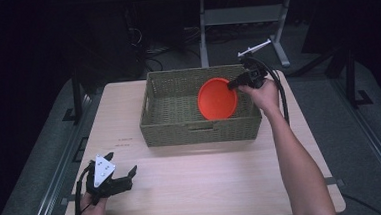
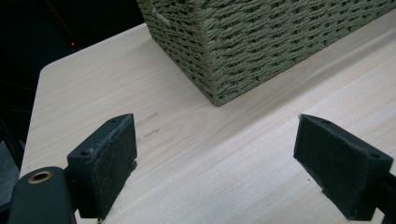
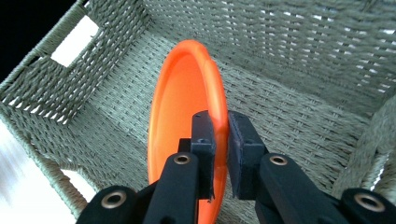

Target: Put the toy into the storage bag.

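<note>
An orange plate [image 1: 217,99] hangs on edge inside the woven green basket [image 1: 200,131], toward its right half. My right gripper [image 1: 233,84] is shut on the plate's rim from the right side; in the right gripper view its pads [image 3: 240,140] pinch the orange plate [image 3: 180,107] above the floor of the basket [image 3: 289,116]. My left gripper [image 1: 122,172] rests at the table's near left corner, jaws open. In the left gripper view its pads [image 2: 107,158] stand wide apart over bare wood, with the corner of the basket [image 2: 224,42] ahead.
The light wooden table [image 1: 208,181] has free room in front of the basket and to its left. The basket has cut-out handles in its end walls [image 3: 74,42]. A metal stand [image 1: 243,19] and cables sit on the dark floor beyond the table.
</note>
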